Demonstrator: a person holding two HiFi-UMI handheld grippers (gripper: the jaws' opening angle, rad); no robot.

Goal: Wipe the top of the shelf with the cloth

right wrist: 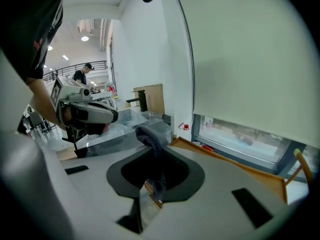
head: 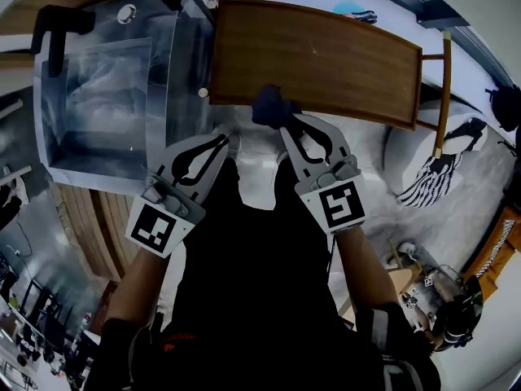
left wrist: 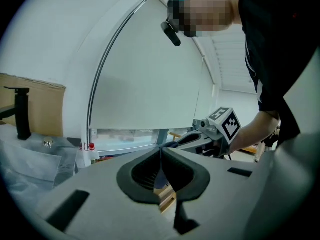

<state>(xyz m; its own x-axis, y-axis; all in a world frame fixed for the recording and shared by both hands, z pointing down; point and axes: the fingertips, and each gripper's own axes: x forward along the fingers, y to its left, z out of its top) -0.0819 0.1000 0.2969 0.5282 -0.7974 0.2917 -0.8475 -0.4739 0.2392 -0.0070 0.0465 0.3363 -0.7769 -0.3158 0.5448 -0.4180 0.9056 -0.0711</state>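
Here, the right gripper (head: 282, 123) clamps a bunched fold of the dark cloth (head: 273, 106) at the near edge of the wooden shelf (head: 326, 59), while the left gripper (head: 227, 139) hovers just beside it, jaws pressed together on nothing. The cloth looks soft, light and limp, likely to crumple rather than spread, so a thick fold seems the surest hold. Both forearms reach forward and down, side by side, toward that edge.

White wall (right wrist: 142, 49) — low window (right wrist: 245, 136) — speckled floor (head: 464, 202)
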